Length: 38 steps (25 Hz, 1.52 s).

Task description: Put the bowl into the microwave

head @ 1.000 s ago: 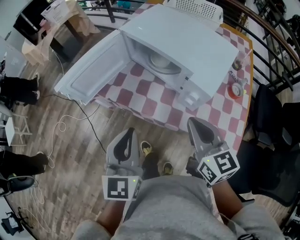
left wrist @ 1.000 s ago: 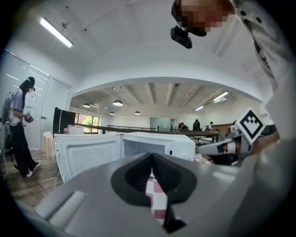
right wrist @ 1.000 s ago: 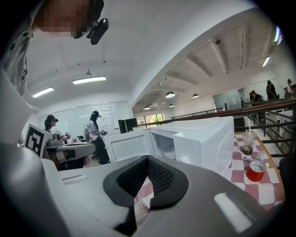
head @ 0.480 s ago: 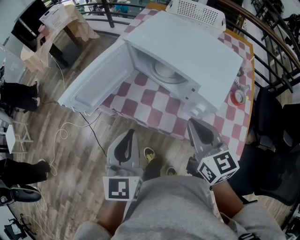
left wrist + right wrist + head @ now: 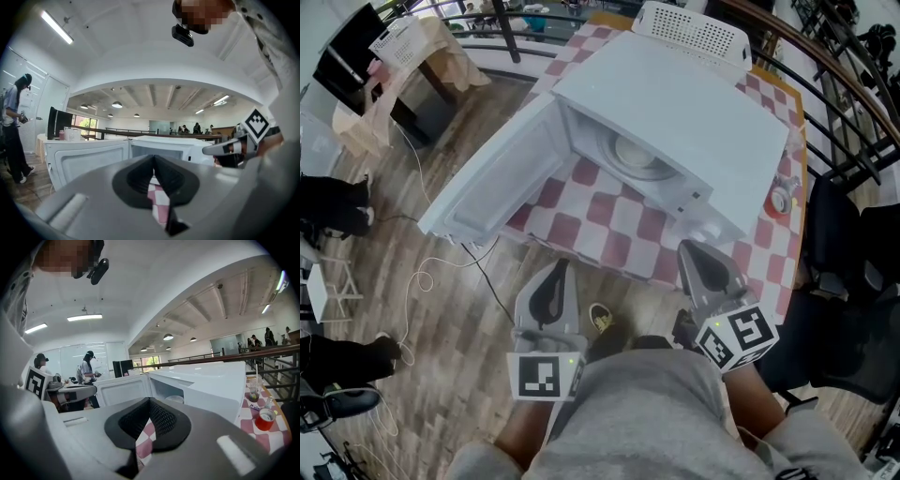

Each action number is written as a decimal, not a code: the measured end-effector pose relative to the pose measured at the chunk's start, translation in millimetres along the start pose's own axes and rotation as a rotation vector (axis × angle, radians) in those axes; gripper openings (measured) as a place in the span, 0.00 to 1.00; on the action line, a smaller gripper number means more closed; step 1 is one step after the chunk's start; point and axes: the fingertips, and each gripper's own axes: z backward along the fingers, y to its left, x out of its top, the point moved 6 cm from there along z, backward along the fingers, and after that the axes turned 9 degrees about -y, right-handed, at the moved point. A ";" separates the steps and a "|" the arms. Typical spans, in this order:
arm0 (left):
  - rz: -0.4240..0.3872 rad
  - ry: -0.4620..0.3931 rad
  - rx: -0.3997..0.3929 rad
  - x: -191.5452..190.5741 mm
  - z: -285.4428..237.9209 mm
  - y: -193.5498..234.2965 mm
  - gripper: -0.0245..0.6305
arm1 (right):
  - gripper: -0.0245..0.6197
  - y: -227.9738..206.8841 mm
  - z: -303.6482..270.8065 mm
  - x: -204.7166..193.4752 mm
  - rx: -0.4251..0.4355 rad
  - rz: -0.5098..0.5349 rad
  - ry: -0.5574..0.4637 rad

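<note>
Checkered bench (image 5: 619, 225) carries the open microwave (image 5: 694, 103), with the bowl (image 5: 633, 150) inside. My left gripper (image 5: 559, 267) and right gripper (image 5: 686, 248) hover short of it, fingers pressed together, empty. Placement looks done; next I'd push the door (image 5: 487, 178) closed.

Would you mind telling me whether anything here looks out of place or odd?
Nothing looks spilled or damaged. The microwave door hangs wide open beyond the table edge, with the bowl inside.
</note>
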 end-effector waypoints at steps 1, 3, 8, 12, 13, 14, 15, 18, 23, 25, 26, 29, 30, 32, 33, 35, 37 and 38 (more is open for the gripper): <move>0.000 -0.003 -0.003 0.0 -2.2 3.4 0.05 | 0.04 0.2 -2.2 0.8 -0.007 0.002 -0.003; 0.000 -0.006 -0.006 0.0 -5.3 9.5 0.05 | 0.04 0.7 -5.5 2.3 -0.021 0.005 -0.009; -0.005 -0.017 -0.032 0.5 -10.8 18.4 0.05 | 0.04 4.3 -9.9 6.0 -0.045 0.011 -0.021; 0.000 -0.022 -0.062 -0.1 -13.5 18.6 0.06 | 0.04 7.4 -7.3 7.3 -0.067 0.011 -0.035; 0.002 -0.026 -0.067 0.7 -14.0 18.2 0.06 | 0.04 8.0 -6.7 8.1 -0.072 0.011 -0.038; 0.002 -0.031 -0.073 1.5 -14.5 17.8 0.07 | 0.04 8.7 -6.1 9.1 -0.076 0.013 -0.041; 0.000 -0.035 -0.079 2.0 -15.1 17.7 0.07 | 0.04 9.3 -5.8 10.2 -0.079 0.016 -0.045; 0.014 -0.034 -0.089 1.5 -17.8 16.8 0.10 | 0.04 9.7 -4.6 13.6 -0.089 0.023 -0.056; 0.013 -0.031 -0.104 -1.5 -23.7 12.3 0.18 | 0.04 8.2 0.1 11.7 -0.098 0.020 -0.054; 0.014 -0.022 -0.104 -5.5 -27.8 12.0 0.21 | 0.04 8.8 -0.6 10.2 -0.094 0.016 -0.053; 0.012 -0.017 -0.104 -8.5 -30.4 11.8 0.22 | 0.04 9.0 -1.8 9.4 -0.091 0.014 -0.055; 0.010 -0.002 -0.106 -18.7 -39.7 10.7 0.28 | 0.04 8.7 -7.2 8.7 -0.082 0.007 -0.053; 0.010 0.004 -0.109 -20.5 -43.6 10.1 0.30 | 0.04 8.1 -9.0 8.9 -0.080 0.003 -0.053; 0.011 0.009 -0.120 -21.9 -53.5 8.3 0.35 | 0.04 6.3 -12.6 10.0 -0.076 -0.001 -0.056; 0.009 0.011 -0.129 -23.3 -59.3 7.3 0.38 | 0.04 5.4 -14.4 10.6 -0.073 -0.003 -0.059; -0.001 0.020 -0.150 -28.0 -71.5 5.2 0.46 | 0.04 3.8 -17.7 11.3 -0.070 -0.009 -0.062; -0.004 0.031 -0.172 -33.9 -83.5 3.3 0.54 | 0.04 1.5 -20.8 11.3 -0.070 -0.015 -0.063; 0.000 0.034 -0.181 -35.9 -89.3 2.5 0.57 | 0.04 0.0 -22.6 11.4 -0.069 -0.018 -0.063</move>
